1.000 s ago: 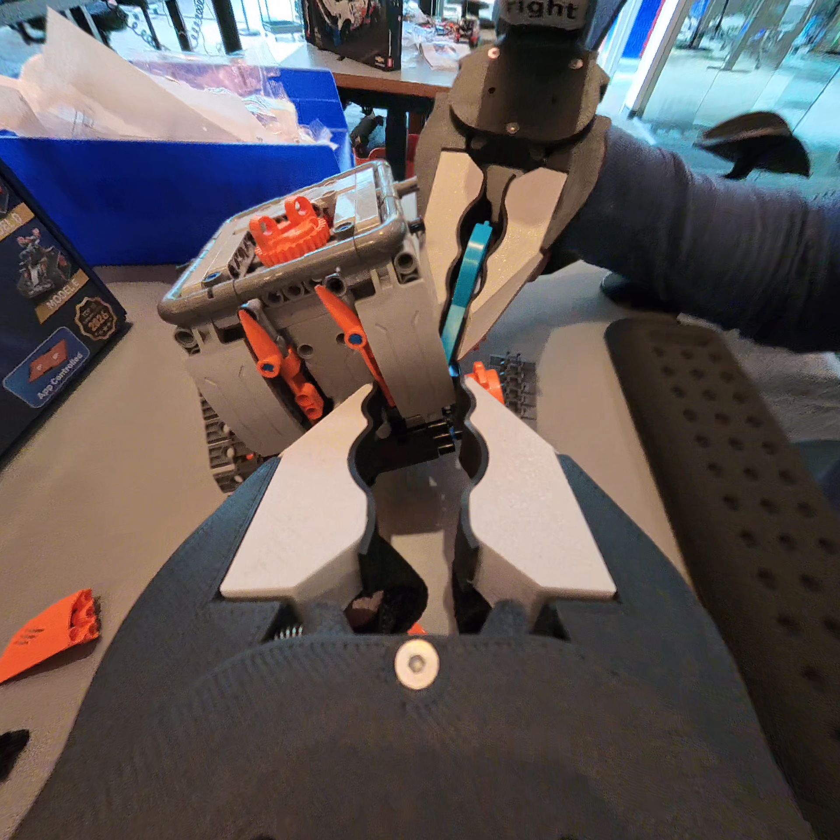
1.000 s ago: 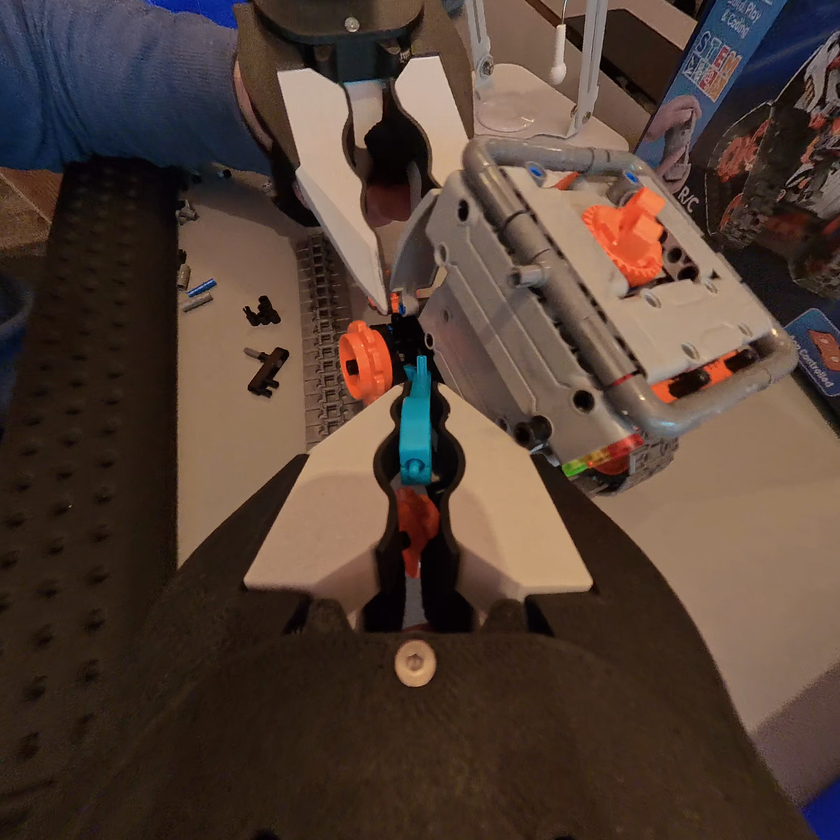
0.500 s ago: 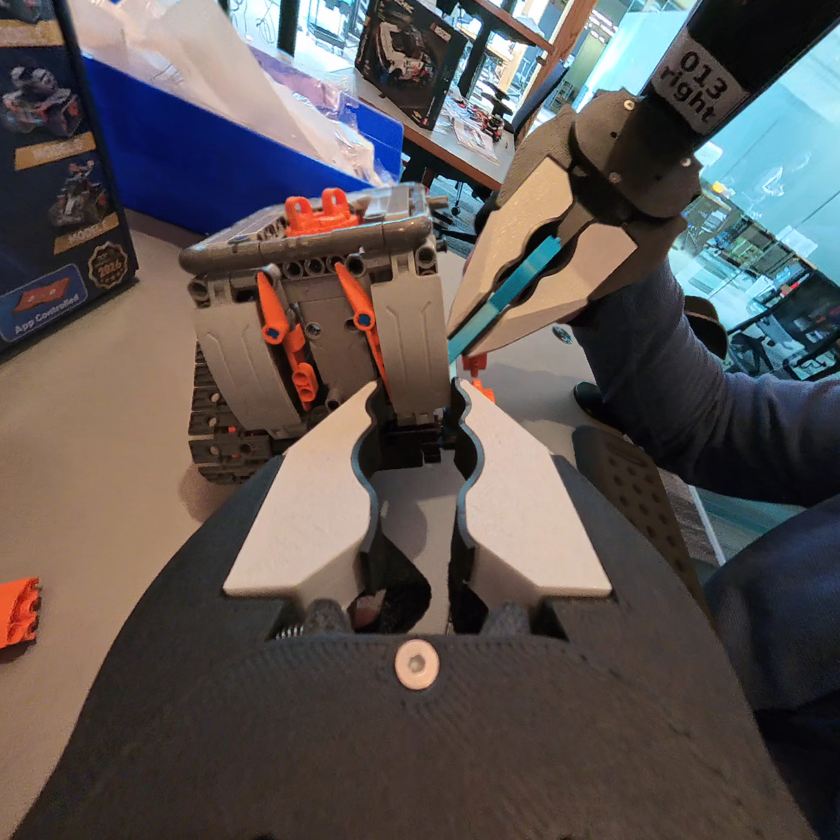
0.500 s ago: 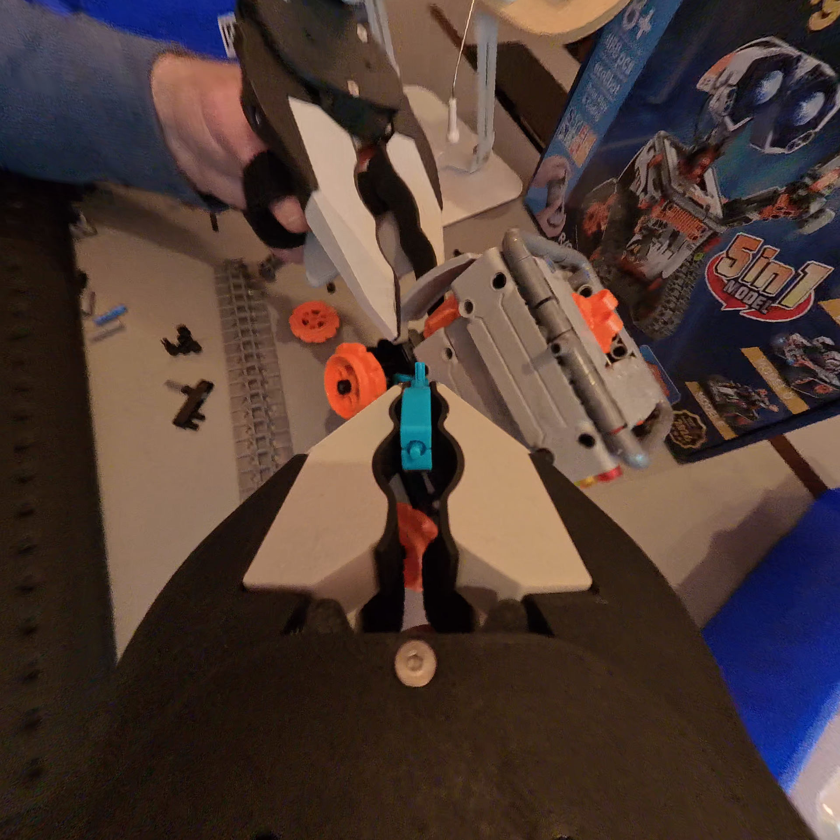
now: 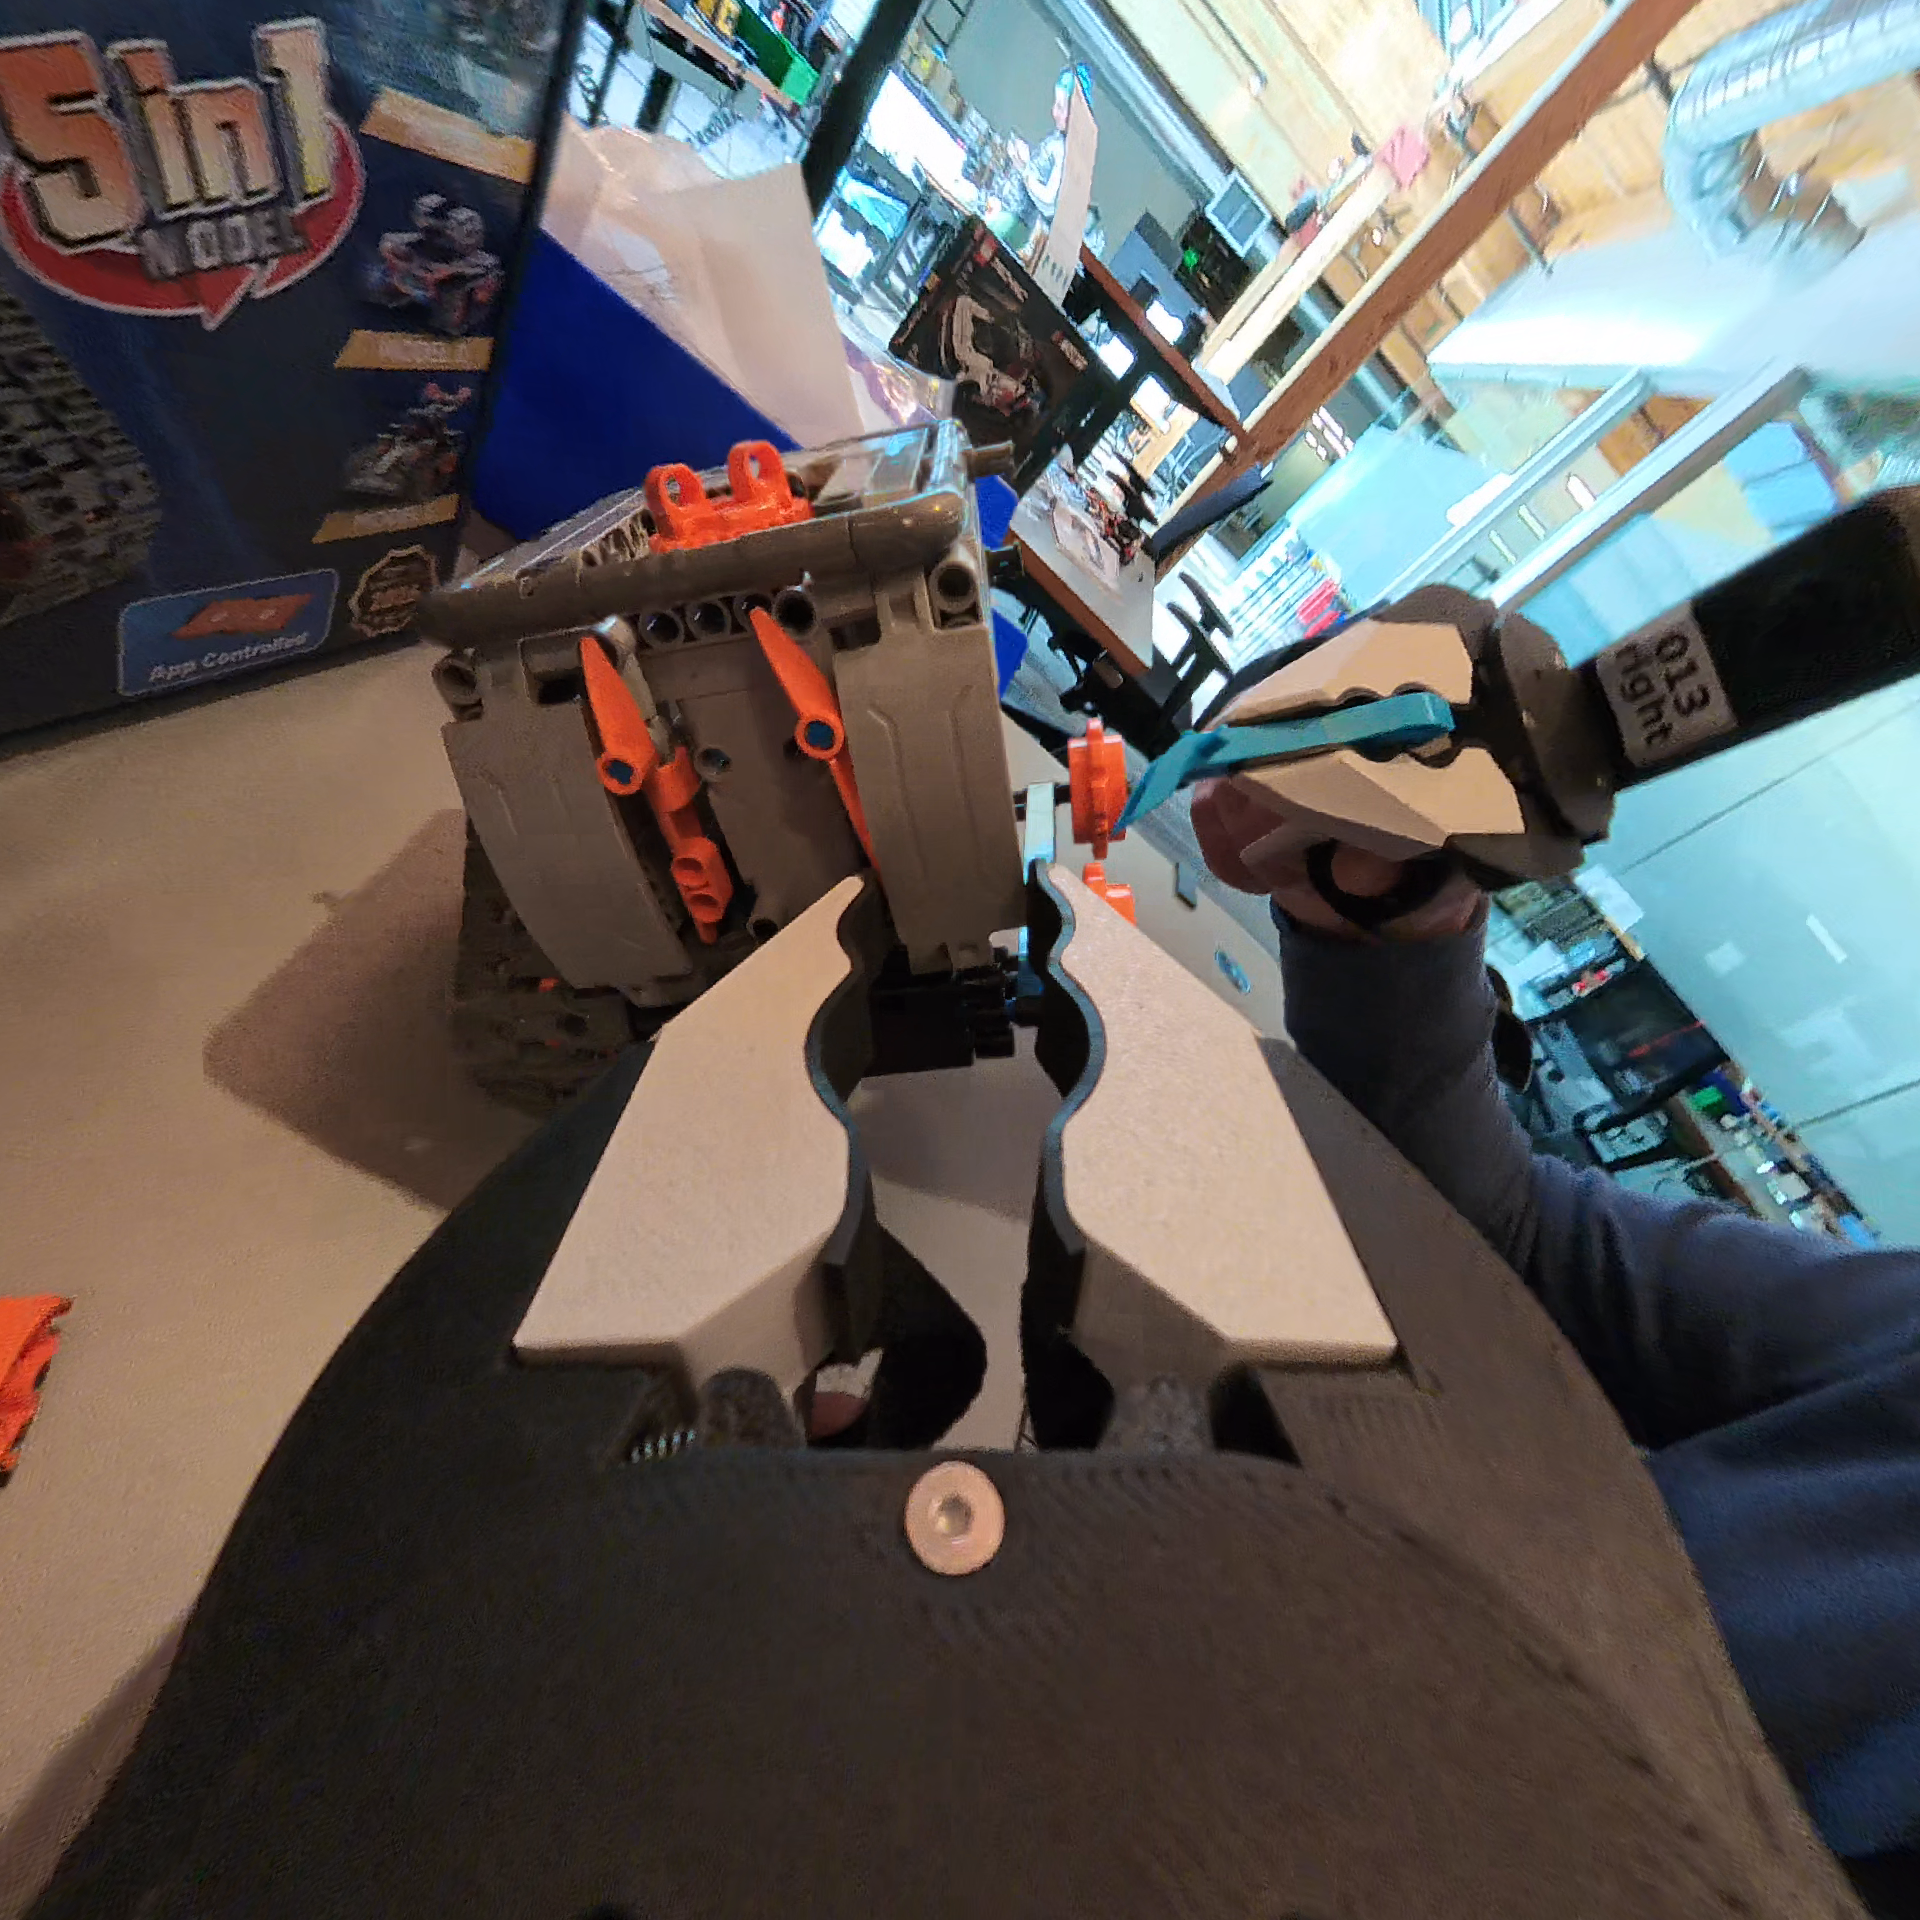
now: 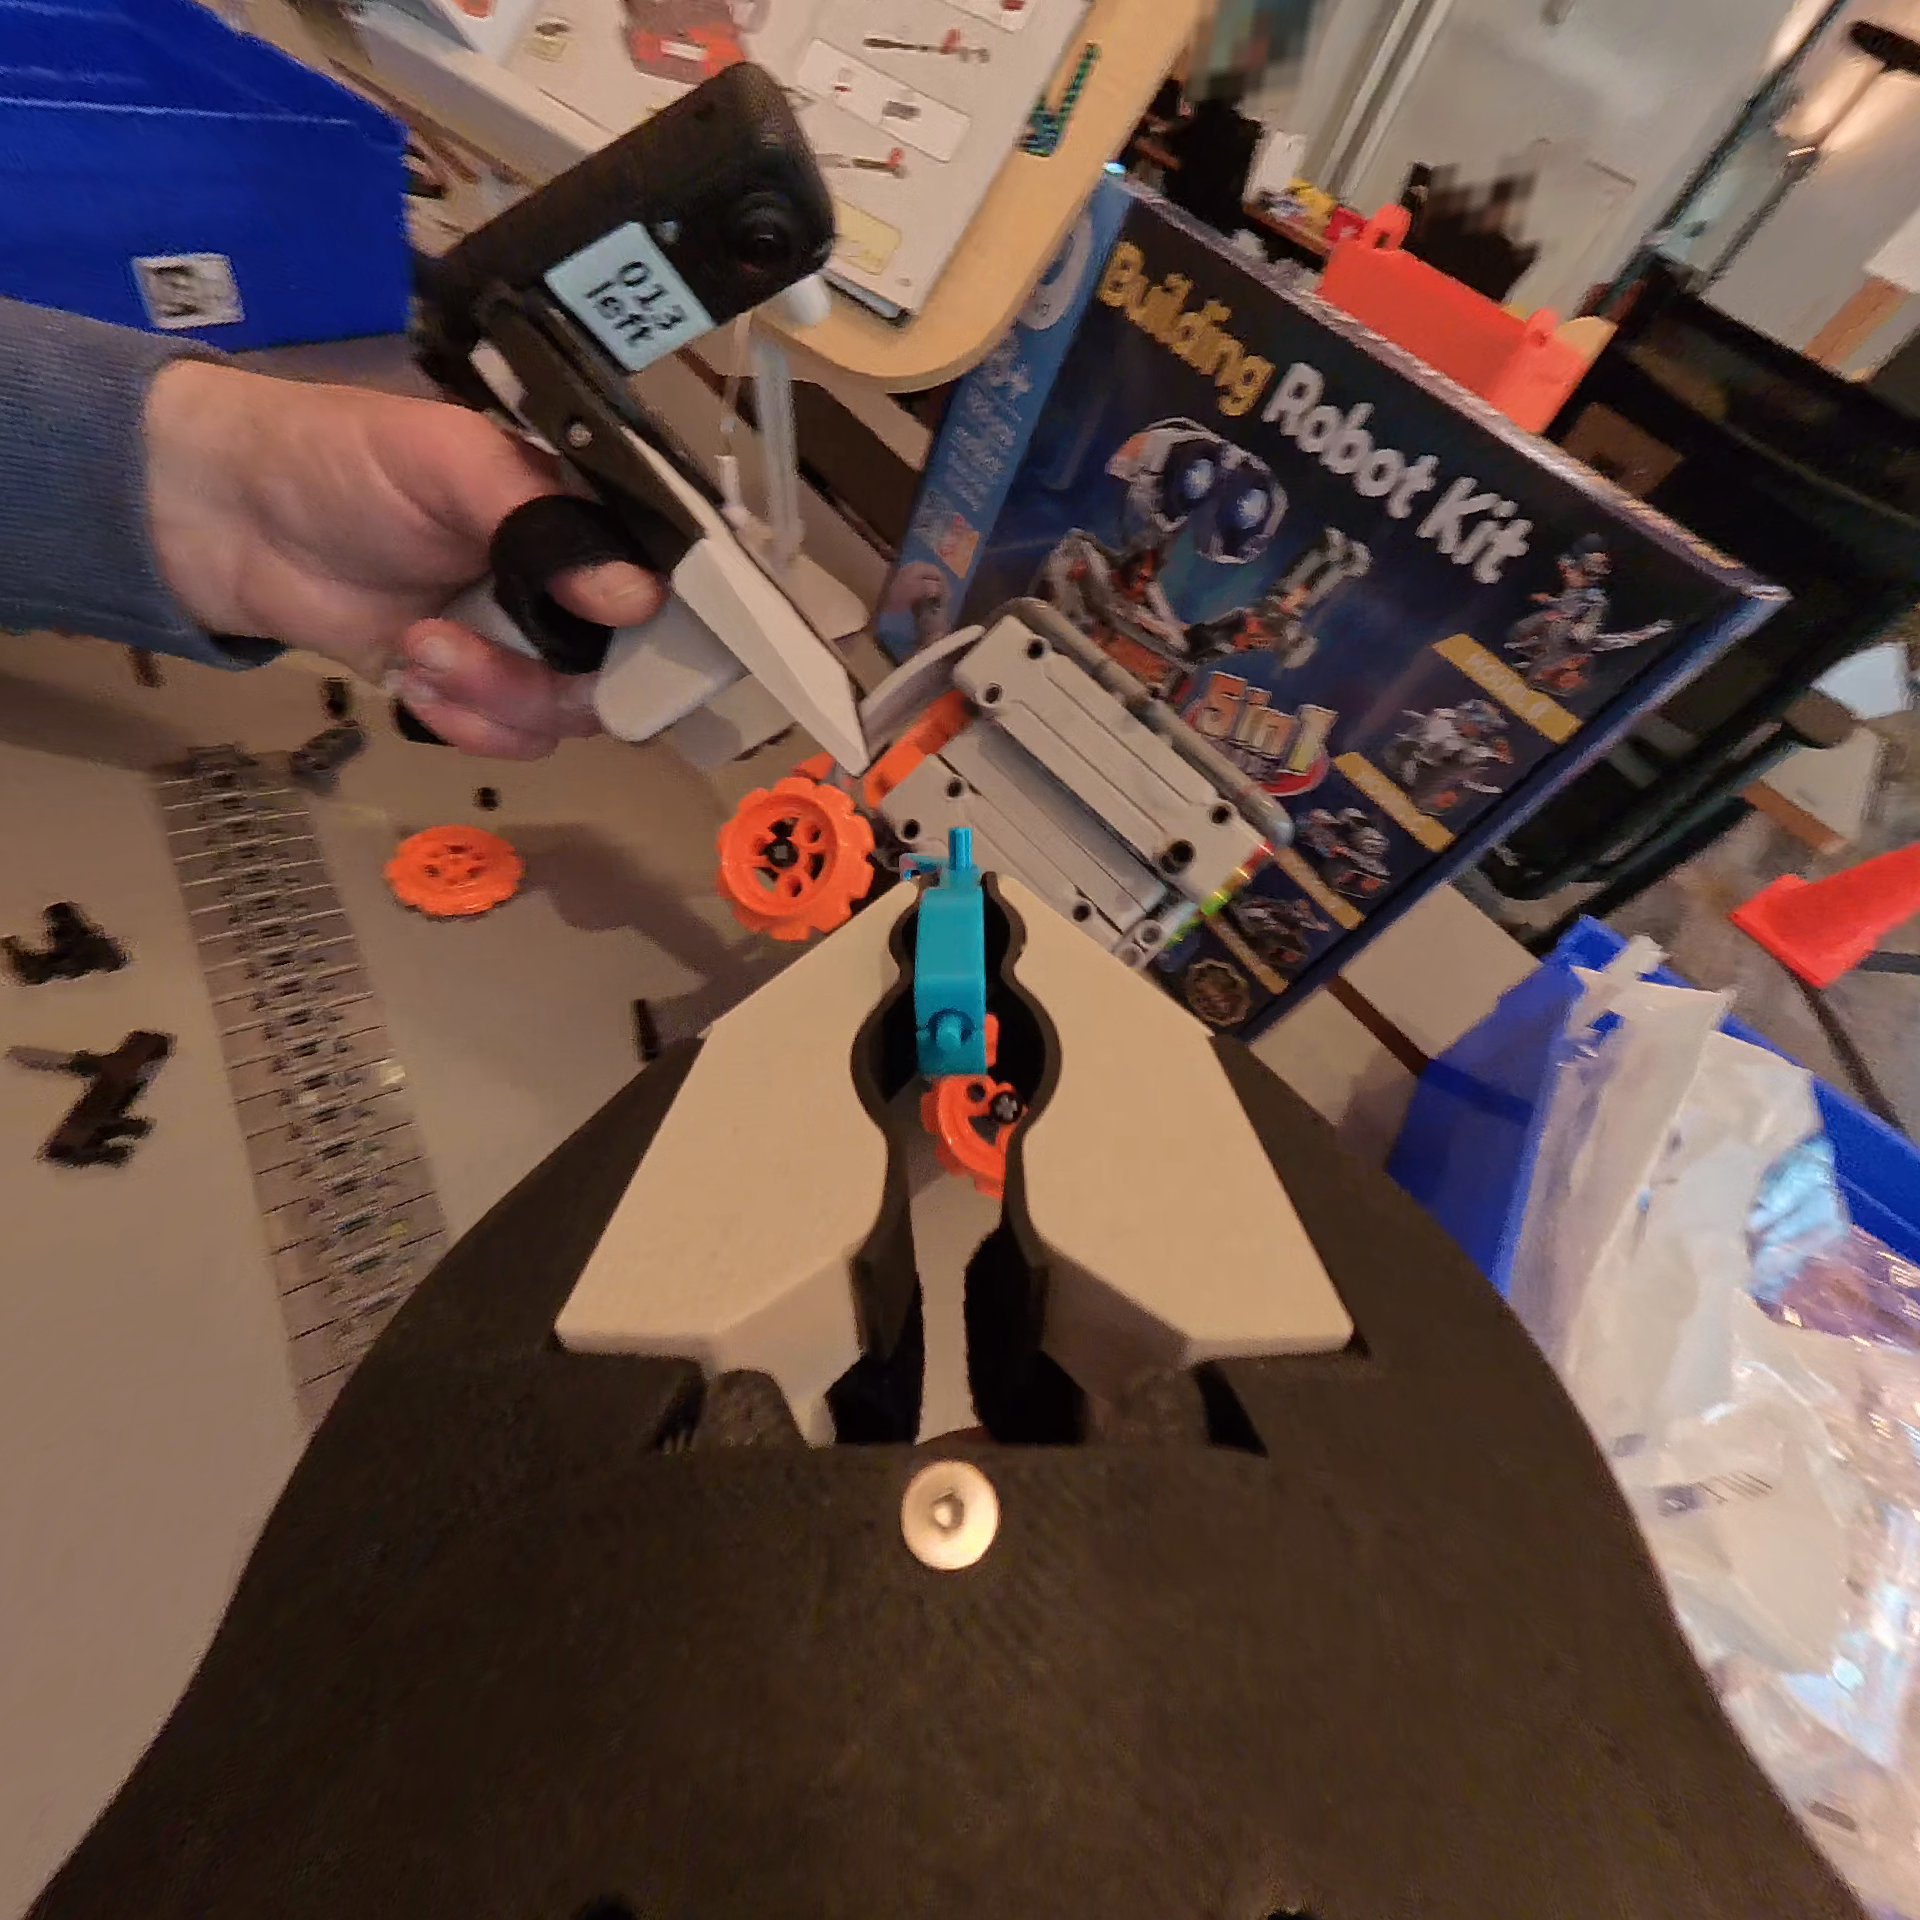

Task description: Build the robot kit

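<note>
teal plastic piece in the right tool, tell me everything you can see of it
The long, thin teal plastic piece looks like a flat building-toy lever with a small round stud on its face and a narrow peg at its tip. The right tool is shut on it, with the wedge-shaped front end sticking out past the fingertips. That tip points at the orange toothed wheel on the grey brick-built model; contact is unclear.

A big dark blue toy box (image 6: 1351,644) stands up at the back of the pale surface (image 6: 125,1455). A blue bin (image 6: 1455,1174) beside it holds crinkly clear bags (image 6: 1714,1247). One loose orange wheel (image 6: 454,869) lies flat near a long grey track strip (image 6: 301,1039). Small black pieces (image 6: 99,1096) lie on the far side of the strip. An orange cone (image 6: 1839,914) sits on the floor behind the bin.
</note>
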A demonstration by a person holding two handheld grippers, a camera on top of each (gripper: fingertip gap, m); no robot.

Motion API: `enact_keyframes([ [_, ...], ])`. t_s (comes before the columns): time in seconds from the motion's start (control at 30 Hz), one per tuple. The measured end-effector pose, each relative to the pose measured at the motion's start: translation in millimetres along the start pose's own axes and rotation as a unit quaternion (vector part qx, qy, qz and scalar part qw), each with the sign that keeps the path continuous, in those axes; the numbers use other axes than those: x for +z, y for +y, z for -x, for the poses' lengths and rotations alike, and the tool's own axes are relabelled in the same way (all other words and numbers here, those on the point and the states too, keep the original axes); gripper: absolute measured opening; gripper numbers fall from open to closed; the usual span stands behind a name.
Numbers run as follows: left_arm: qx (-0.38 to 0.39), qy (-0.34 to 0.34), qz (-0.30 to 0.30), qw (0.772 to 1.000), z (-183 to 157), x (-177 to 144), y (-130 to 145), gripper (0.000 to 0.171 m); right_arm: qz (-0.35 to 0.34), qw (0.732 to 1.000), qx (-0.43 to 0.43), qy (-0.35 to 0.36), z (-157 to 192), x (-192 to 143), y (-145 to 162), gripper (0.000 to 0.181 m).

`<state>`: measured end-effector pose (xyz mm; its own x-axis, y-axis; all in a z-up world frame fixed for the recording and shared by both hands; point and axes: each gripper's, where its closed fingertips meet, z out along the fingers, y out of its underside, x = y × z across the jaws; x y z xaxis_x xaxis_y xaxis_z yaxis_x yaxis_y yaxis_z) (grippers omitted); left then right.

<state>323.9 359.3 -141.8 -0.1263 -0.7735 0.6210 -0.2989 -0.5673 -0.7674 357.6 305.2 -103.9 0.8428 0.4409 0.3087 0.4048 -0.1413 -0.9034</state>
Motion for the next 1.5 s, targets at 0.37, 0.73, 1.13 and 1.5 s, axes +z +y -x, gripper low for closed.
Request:
enact_keyframes([
  [0.37,-0.083,-0.013,-0.061,0.995,31.4,0.3,-24.4,0.03,0.046,0.996,-0.046,0.064,-33.0,43.7,15.7,0.006],
  [0.73,0.086,-0.13,-0.03,0.987,43.8,-23.8,-29.4,0.049,0.069,0.995,-0.046,0.048,-53.7,72.6,12.1,0.005],
  [1.13,0.434,-0.242,0.014,0.868,37.1,9.4,-24.7,0.049,0.064,0.998,0.008,-0.026,-48.2,74.0,10.3,0.005],
  [1.5,0.394,-0.158,0.017,0.905,10.0,11.5,-11.6,0.036,0.051,0.997,0.008,-0.049,-31.0,58.3,-1.7,0.006],
])
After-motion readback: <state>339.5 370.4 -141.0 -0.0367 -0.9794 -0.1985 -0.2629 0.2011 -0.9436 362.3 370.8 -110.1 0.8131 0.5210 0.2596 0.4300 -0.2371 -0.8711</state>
